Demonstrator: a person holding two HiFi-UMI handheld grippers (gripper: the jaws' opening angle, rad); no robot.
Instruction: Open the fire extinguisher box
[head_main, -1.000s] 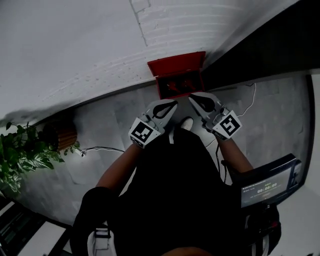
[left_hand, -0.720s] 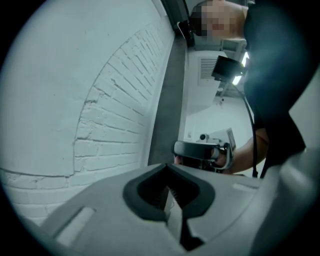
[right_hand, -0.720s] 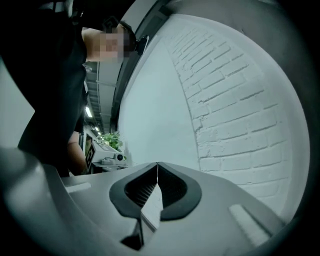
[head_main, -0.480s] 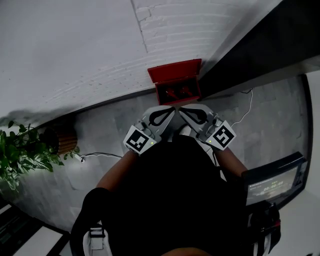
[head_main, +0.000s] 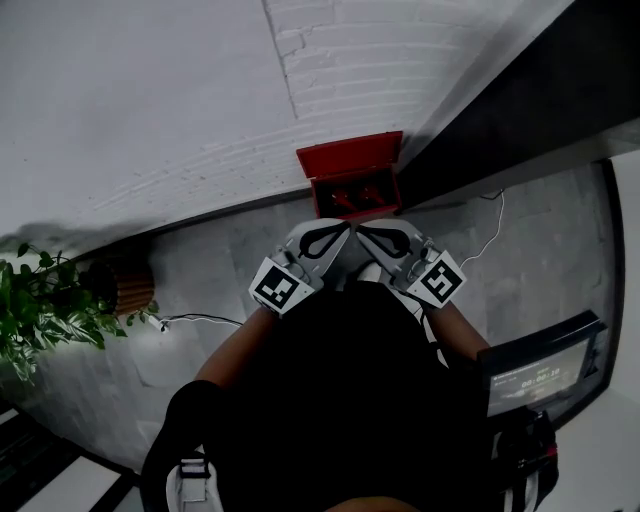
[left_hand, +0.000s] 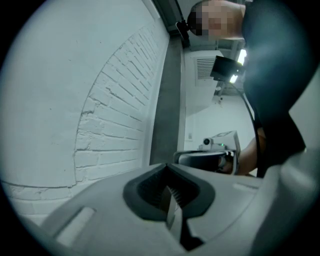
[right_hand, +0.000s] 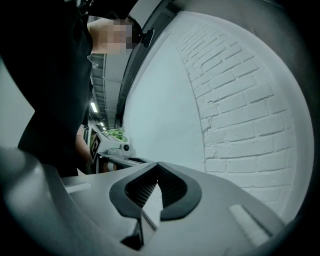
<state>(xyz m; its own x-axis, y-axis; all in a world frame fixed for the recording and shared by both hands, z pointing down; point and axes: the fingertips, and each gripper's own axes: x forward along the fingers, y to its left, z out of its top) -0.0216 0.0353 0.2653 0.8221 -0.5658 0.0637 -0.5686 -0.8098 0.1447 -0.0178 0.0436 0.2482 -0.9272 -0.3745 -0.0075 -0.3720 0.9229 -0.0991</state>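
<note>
The red fire extinguisher box (head_main: 350, 160) sits on the floor against the white brick wall, its lid raised and red extinguishers showing in its dark inside. In the head view both grippers hover just short of the box, close to my body, tips almost meeting. My left gripper (head_main: 343, 227) is shut with nothing in it, and so is my right gripper (head_main: 364, 231). In the left gripper view the shut jaws (left_hand: 167, 172) point along the wall, with the right gripper (left_hand: 210, 157) beyond. The right gripper view shows its shut jaws (right_hand: 157, 170) and the left gripper (right_hand: 117, 152) behind.
A leafy plant (head_main: 40, 305) and a brown pot (head_main: 125, 285) stand at the left. A thin cable (head_main: 200, 297) lies on the grey floor. A dark wall panel (head_main: 500, 110) runs right of the box. A lit screen (head_main: 540, 370) is at the lower right.
Both grippers have drawn back from the box toward my body and come closer together. The box stays with its lid up.
</note>
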